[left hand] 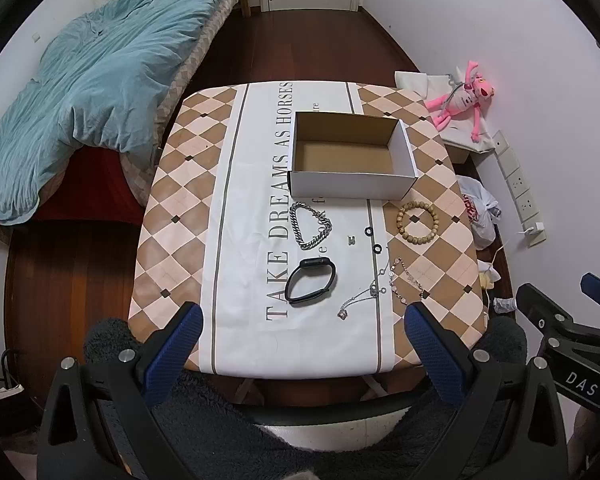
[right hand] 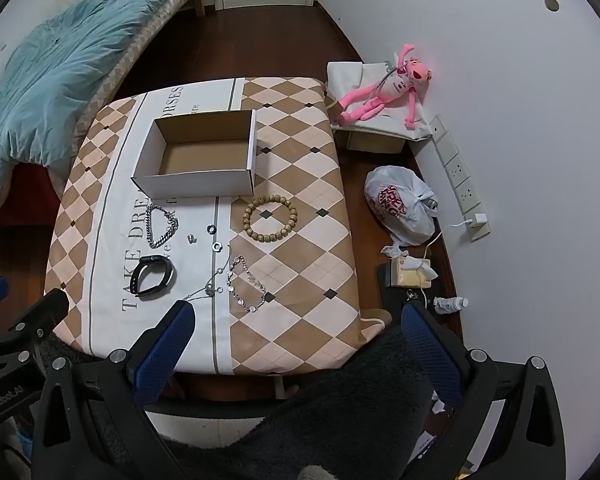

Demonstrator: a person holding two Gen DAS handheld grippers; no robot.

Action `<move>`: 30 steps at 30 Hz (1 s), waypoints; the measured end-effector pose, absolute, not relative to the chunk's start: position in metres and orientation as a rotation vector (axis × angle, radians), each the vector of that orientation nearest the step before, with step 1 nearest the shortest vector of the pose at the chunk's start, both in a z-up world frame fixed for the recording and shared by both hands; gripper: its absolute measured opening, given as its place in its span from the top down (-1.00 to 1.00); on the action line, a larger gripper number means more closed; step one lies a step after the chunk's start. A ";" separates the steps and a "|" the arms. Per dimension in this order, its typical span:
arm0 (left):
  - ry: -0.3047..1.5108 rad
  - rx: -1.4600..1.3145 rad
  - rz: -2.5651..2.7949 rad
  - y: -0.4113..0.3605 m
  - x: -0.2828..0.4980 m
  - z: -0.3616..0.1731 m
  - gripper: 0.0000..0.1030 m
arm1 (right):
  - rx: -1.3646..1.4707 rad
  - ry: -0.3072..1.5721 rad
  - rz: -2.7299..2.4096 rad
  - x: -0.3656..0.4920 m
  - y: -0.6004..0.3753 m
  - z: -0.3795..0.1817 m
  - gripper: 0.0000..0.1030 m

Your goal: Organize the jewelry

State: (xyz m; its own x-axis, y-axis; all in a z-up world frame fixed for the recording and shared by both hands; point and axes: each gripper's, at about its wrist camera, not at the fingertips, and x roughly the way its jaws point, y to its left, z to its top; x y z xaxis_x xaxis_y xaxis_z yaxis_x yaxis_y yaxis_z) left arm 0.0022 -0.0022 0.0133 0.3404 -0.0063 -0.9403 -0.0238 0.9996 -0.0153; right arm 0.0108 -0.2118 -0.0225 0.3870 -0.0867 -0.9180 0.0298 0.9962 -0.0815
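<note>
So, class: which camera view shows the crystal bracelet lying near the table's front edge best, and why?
The right wrist view: the crystal bracelet lies whole and unobstructed between the open fingers, every stone visible. In the left wrist view the same bracelet sits further off to the side, looks smaller, and its near end runs up against the blue right-hand fingertip.

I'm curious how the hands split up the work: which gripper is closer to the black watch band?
Left. The left gripper hangs right in front of the black watch band; the right gripper sits further to its right, nearer the crystal bracelet.

Matt cardboard box (left hand: 352, 156) is sitting by a shiny metal chain bracelet (left hand: 310, 226), wooden beads (left hand: 417, 219), on printed cloth (left hand: 172, 208).
</note>
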 end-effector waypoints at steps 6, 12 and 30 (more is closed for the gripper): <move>1.220 -0.029 0.012 -0.002 0.003 0.014 -1.00 | -0.057 1.168 -0.077 0.011 -0.212 -0.022 -1.00; 1.219 -0.031 0.012 -0.003 0.004 0.015 -1.00 | -0.056 1.169 -0.076 0.013 -0.213 -0.021 -1.00; 1.211 -0.032 0.010 -0.003 0.009 0.021 -1.00 | -0.059 1.166 -0.079 0.013 -0.212 -0.017 -1.00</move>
State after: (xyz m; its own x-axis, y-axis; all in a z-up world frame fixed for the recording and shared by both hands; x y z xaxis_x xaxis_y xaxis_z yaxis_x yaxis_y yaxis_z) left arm 0.0086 -0.0025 0.0206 0.3524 -0.0097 -0.9358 -0.0244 0.9995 -0.0195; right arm 0.0134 -0.2124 -0.0166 0.3913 -0.0925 -0.9156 0.0313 0.9957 -0.0872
